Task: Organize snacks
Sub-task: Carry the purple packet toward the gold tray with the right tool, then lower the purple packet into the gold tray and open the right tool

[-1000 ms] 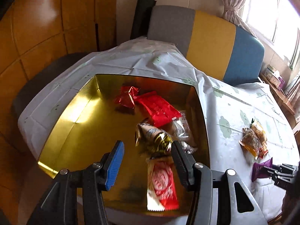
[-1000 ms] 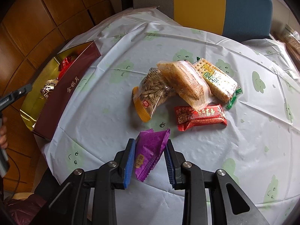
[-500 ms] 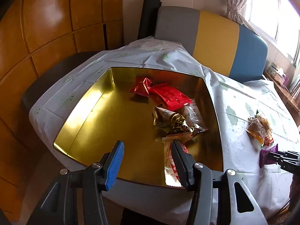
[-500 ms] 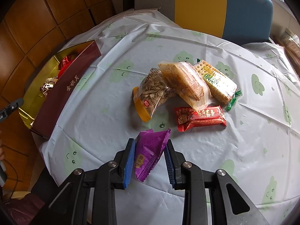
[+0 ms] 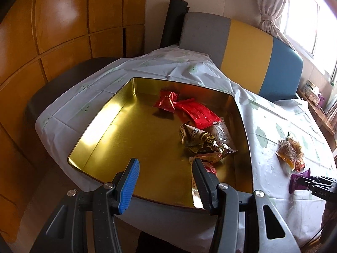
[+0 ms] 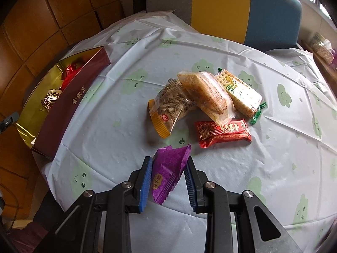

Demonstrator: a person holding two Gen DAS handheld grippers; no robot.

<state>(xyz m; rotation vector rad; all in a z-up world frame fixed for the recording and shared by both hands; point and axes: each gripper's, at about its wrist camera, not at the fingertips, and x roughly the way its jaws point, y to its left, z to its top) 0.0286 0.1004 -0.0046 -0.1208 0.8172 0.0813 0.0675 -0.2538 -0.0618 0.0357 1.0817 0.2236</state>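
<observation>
Left gripper point(image 5: 165, 169) drew back from tin point(image 6: 63, 113), lettering seemingly 金祺月.

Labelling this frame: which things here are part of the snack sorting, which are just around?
Job:
gold tin
snacks in tin
purple packet, in the right gripper
loose snack pile
left gripper, empty

Around:
tablecloth
striped chair
curtain

Tin point(image 6: 69, 107): on the table point(image 6: 126, 80), at its left edge.
In tin: several packets point(image 5: 198, 113), at its right side.
Loose snacks point(image 6: 202, 99): mid-table, right of tin.
Pouch point(image 6: 168, 168): near side of snacks.
Chair point(image 6: 221, 6): behind table.
</observation>
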